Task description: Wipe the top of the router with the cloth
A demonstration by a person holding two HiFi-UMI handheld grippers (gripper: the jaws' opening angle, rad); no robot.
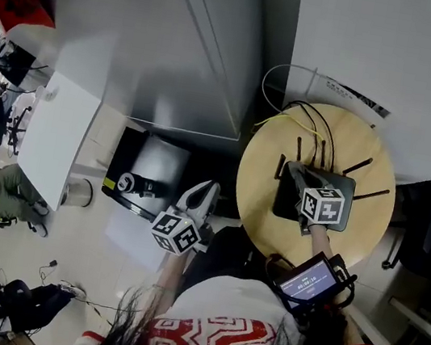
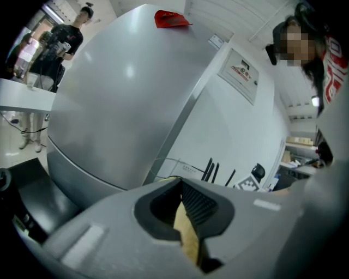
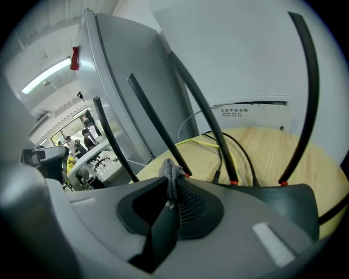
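Grey cloth is pinched tight in the right claw, which sits low over the top of the black router — right of centre in the head view, on the round wooden surface. Router antennas rise just beyond the claw. The left claw hangs off the surface's left edge — clenched on nothing.

White shirt, red print; grey left gripper, right gripper, checkered cubes.

Even indoor light, soft glare on grey panels, strong fisheye bending, dark vignetted corners, blurred foreground
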